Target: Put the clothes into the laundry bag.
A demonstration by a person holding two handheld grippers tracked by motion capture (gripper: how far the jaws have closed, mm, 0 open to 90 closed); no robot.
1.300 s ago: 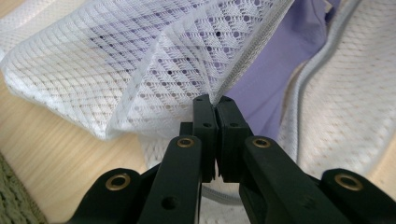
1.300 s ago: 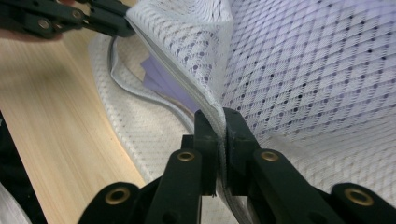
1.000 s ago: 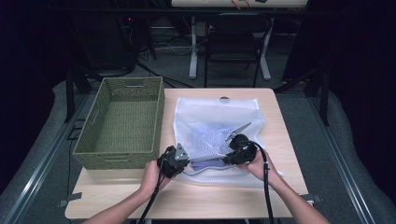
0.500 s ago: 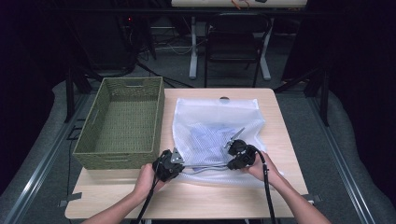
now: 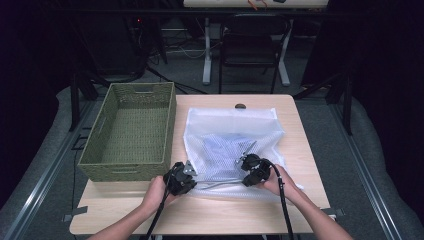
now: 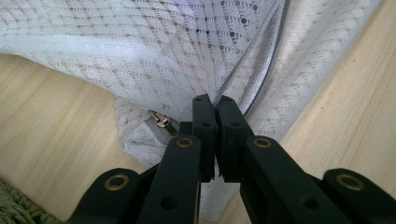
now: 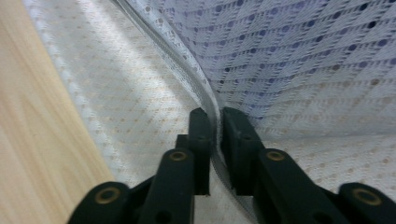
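A: Mesh bag (image 5: 232, 145) lies flat on the tabletop (image 5: 300, 150), its near edge pinched by both claws. Which step is this?

B: Working the zipper, I'd judge. Left claw (image 6: 213, 100) is clamped tight on the mesh, with the zipper pull (image 6: 162, 121) just to its left. Right claw (image 7: 214, 114) has been loosening a little, yet its pads sit either side of the zipper seam (image 7: 187, 70) with barely a gap, the seam between them.

A: How to do it well?

B: Keep the left claw (image 5: 181, 179) anchoring that corner so the seam stays taut, and let the right claw (image 5: 253, 169) slide along it, low to the tabletop.

A: And beyond the claws?

B: Something bluish (image 5: 227, 145) inside the bag; left of the left claw, a green wicker basket (image 5: 131, 131).
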